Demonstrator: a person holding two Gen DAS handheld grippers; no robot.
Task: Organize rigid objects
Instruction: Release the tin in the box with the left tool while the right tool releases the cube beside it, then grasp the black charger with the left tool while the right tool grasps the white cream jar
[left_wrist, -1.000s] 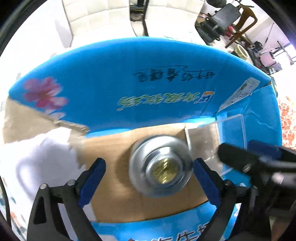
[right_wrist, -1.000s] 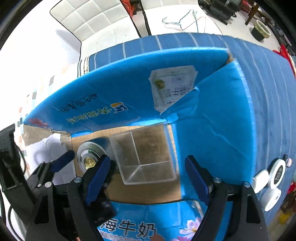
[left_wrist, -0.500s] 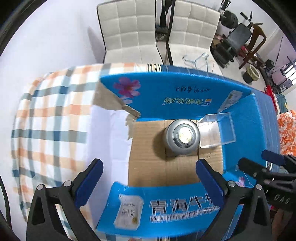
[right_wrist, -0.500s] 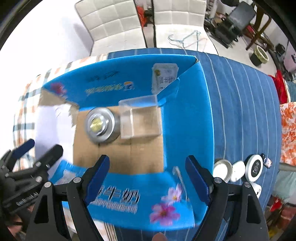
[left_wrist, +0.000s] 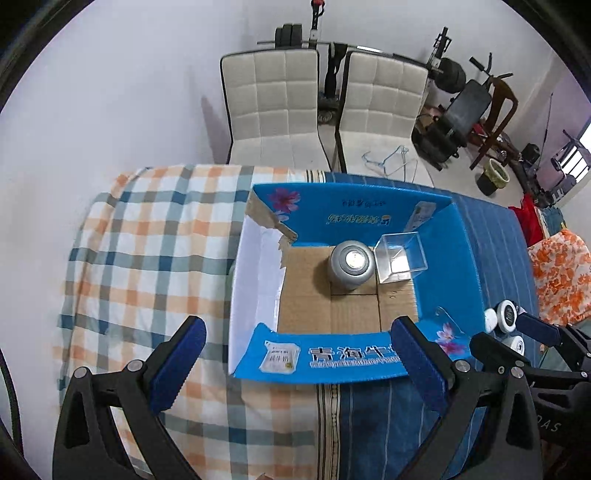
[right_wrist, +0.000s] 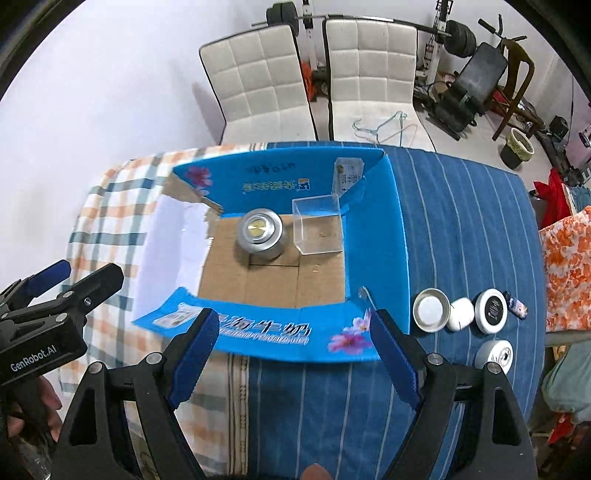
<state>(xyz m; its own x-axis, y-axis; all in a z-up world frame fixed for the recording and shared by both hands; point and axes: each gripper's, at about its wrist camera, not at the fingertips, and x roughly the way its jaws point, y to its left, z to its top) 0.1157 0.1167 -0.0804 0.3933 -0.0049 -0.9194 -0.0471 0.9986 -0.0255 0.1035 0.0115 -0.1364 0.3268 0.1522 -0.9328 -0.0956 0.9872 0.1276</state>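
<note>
Both my grippers are raised above the surface and hold nothing. The left gripper (left_wrist: 297, 363) has its jaws spread wide, with only air and the near flap of the carton between the blue pads. The right gripper (right_wrist: 291, 354) is likewise wide open and empty, hanging over the near edge of the same carton.

The blue cardboard box (right_wrist: 373, 236) sits open in the middle of the surface, flaps folded outward, brown floor showing. Inside it, against the far wall, stands a silver metal tin (right_wrist: 260, 236) with a gold disc on top, upright. Just beside it, toward the right-hand corner, is a clear plastic box (right_wrist: 317, 227), open side up; from the left wrist view the two look close enough to touch, but I cannot tell whether they do.

Outside the carton on the blue striped cloth (right_wrist: 461, 206), to my right, lie the remaining pieces: a shallow metal lid (right_wrist: 430, 309), a white rounded case (right_wrist: 460, 314) touching it, a round black-faced container (right_wrist: 490, 311) beside that, a small cartridge-like item (right_wrist: 516, 307) further right, and a white round tin (right_wrist: 494, 355) nearer to me. On my left the surface is covered by a checked orange and blue cloth (left_wrist: 147, 236).

Two white padded chairs (left_wrist: 269, 110) stand beyond the surface, with a wire hanger (left_wrist: 388, 162) on the seat of the right one.
</note>
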